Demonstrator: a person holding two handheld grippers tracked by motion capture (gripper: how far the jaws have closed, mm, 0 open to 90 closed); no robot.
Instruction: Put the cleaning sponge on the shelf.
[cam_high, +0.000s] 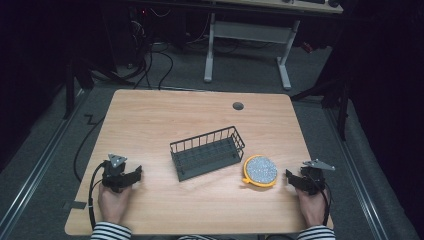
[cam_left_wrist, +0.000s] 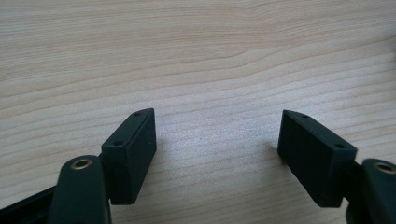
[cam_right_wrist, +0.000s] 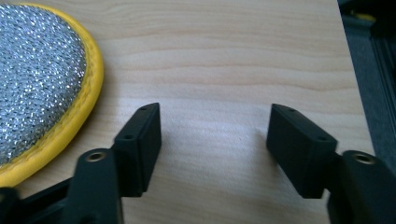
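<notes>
The left gripper (cam_high: 136, 174) and right gripper (cam_high: 289, 176) rest on the table (cam_high: 150, 120), fingers wide, holding nothing. Between them: a wire basket (cam_high: 207, 152) and yellow-rimmed sparkly pad (cam_high: 260, 170)

One light wooden counter (cam_high: 150, 125). One dark wire rectangular basket (cam_high: 207, 152). One round scouring pad, silver mesh face with yellow rim (cam_high: 260, 171). Two black two-jaw claws: left claw (cam_high: 137, 174), right claw (cam_high: 290, 177). Two hands, two striped sleeves.
</notes>
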